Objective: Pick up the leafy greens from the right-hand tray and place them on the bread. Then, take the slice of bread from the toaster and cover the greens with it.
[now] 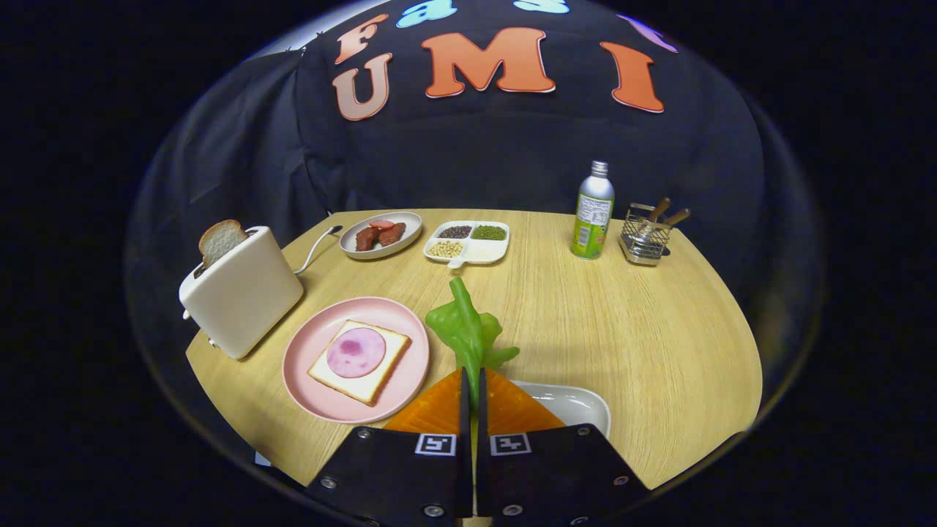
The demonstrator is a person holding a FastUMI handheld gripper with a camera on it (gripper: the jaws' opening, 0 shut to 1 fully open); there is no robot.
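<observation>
Gripper view | gripper (472,380) is pinching soft green leafy greens (465,329) tight, lifting them toward ham-topped bread (359,359) for dropping

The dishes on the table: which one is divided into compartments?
The white tray beyond the leafy greens, which the gripper holds, has compartments with grains. The pink plate and the grey plate are undivided.

You are looking at a wooden table (622,322) that is carrying several bystanders. A grey oval plate (381,234) is holding dark meat pieces and a red slice. Just beside it, a white divided dish (468,242) is holding beans and seeds. Farther right, a metal bottle (593,212) is standing upright near a wire caddy (646,238) holding wooden-handled utensils.
</observation>
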